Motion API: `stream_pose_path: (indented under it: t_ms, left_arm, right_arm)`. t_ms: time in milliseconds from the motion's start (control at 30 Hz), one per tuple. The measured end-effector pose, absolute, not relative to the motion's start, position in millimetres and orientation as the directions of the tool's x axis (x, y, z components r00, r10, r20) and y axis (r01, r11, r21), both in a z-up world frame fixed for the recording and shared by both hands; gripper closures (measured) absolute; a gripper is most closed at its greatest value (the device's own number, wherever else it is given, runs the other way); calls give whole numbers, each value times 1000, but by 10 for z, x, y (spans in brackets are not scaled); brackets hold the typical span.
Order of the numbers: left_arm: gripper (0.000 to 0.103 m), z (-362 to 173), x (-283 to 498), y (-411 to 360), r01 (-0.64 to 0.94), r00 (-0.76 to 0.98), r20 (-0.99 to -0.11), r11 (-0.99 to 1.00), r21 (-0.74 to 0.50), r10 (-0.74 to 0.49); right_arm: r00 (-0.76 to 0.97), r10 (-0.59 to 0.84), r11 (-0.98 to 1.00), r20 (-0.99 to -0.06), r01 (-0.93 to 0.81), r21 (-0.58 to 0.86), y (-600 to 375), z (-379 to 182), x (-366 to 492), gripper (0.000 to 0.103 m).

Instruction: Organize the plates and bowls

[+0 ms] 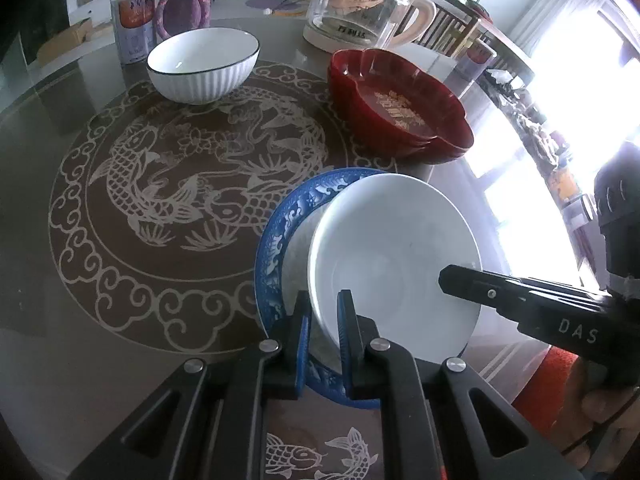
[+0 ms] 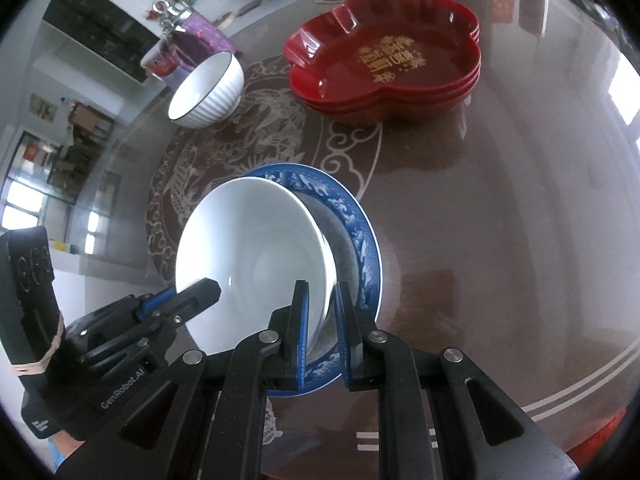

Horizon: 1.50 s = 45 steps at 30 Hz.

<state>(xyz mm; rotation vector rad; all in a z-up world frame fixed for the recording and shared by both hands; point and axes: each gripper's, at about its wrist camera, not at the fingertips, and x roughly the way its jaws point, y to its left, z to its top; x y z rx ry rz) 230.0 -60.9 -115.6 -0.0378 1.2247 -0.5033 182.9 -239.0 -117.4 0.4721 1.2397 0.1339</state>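
Both grippers clamp opposite rim edges of one white plate (image 1: 394, 264), carried above a blue-patterned plate (image 1: 276, 248) that lies on the table (image 1: 48, 360). The left gripper (image 1: 323, 344) pinches the near rim in its own view, jaws nearly closed on the thin edge; the right gripper (image 2: 323, 334) grips the facing rim likewise. Taking the blue-patterned plate as landmark: the white plate sits tilted directly over it, offset toward the right gripper's side, apparently not yet resting flat. The line between the two grips spans the white plate's width, so neither hand is nearer; lowering it level onto the blue-patterned plate looks like the step in hand. Beyond the landmark stand one white ribbed bowl (image 1: 202, 65) and a stack of red lobed dishes (image 2: 386, 54), three by visible rims. A glass jug (image 1: 360, 4) stands farther back.
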Motion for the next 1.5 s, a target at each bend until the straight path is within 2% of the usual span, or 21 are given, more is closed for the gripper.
stream_pose_path:
  t_ms: [233, 533, 600, 667, 767, 933, 1100, 1267, 1300, 1367, 1400, 1433, 1500]
  left_arm:
    - [91, -1190, 2326, -625, 355, 250, -890, 892, -281, -380]
    - [91, -1080, 2314, -609, 385, 307, -875, 890, -246, -375]
    - [90, -1022, 2299, -560, 380, 328, -862, 890, -254, -386]
    - [90, -937, 2280, -497, 373, 361, -844, 891, -261, -398]
    - [90, -782, 2210, -362, 365, 425, -812, 897, -251, -400]
    - [89, -718, 2034, -49, 313, 530, -784, 934, -173, -323]
    - [89, -1017, 1926, 226, 210, 559, -800, 971, -117, -218]
    - [88, -1379, 1924, 401, 122, 516, -842, 986, -110, -158]
    - [85, -1435, 1912, 413, 114, 509, -847, 988, -107, -151]
    - [64, -1547, 1956, 429, 96, 494, -861, 992, -86, -122]
    - [43, -1574, 1971, 432, 87, 507, -855, 994, -70, -105]
    - [28, -1576, 1984, 427, 69, 531, -845, 997, -31, -63]
    - [23, -1577, 2024, 436, 45, 562, -827, 999, 24, -6]
  right_arm:
    - [341, 349, 900, -873, 139, 414, -2370, -1196, 1841, 89]
    - [385, 290, 938, -876, 69, 340, -2279, -1106, 1819, 85]
    - [404, 284, 942, -869, 54, 332, -2270, -1046, 1800, 81]
    - [430, 286, 942, -857, 39, 333, -2272, -970, 1774, 67]
    - [498, 268, 948, -825, 15, 317, -2261, -782, 1688, 50]
    - [643, 196, 970, -740, -16, 243, -2239, -470, 1425, 39]
    - [777, 48, 989, -628, 53, 141, -2219, -388, 1059, 36]
    - [832, -71, 974, -550, 176, 140, -2393, -557, 732, 35]
    - [832, -89, 967, -548, 204, 152, -2462, -639, 670, 35]
    - [815, -110, 960, -569, 235, 152, -2545, -755, 616, 35]
    - [800, -121, 956, -588, 254, 149, -2600, -857, 610, 35]
    - [789, -129, 953, -601, 267, 146, -2637, -920, 600, 35]
    - [768, -146, 944, -624, 297, 143, -2741, -1059, 564, 35]
